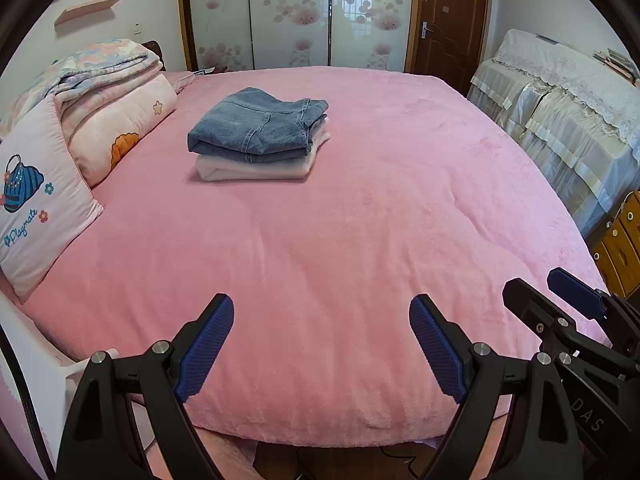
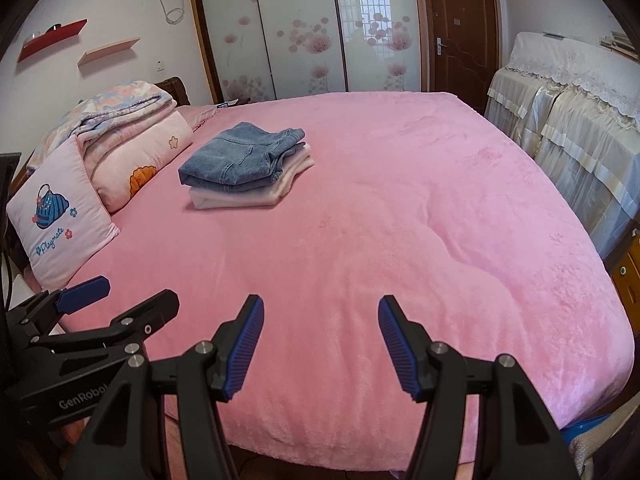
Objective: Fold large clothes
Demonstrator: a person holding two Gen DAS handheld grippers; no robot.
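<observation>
- My left gripper (image 1: 321, 312) hangs over the near edge of the bed (image 1: 360, 240), its two blue pads spread wide with nothing between them.
- My right gripper (image 2: 321, 312) sits just beside it over the same edge, fingers likewise parted and holding nothing.
- From the left wrist view I see the right gripper at the lower right; from the right wrist view the left one shows at the lower left, so the two are near each other but apart.
- The jeans (image 1: 258, 124) lie folded on top of a folded white garment (image 1: 256, 168), making one neat stack.
- That stack rests on the far left part of the bed, well apart from both grippers.
- In the right wrist view the jeans (image 2: 242, 158) cover most of the white garment (image 2: 248, 196), whose edges stick out at the front and right.
- I can't tell what kind of clothing the white piece is; only its folded edges show.
- A pillow (image 1: 36, 204) with a blue bag print leans at the left side of the bed, near the stack but not touching it.
- Behind the pillow lies a pile of folded quilts (image 1: 108, 92) in pink and floral cloth.
- A wardrobe (image 1: 292, 16) with flowered sliding doors stands beyond the bed, and a brown door (image 1: 450, 20) is just right of it.
- Furniture under a lace cover (image 1: 560, 100) lines the right wall.
</observation>
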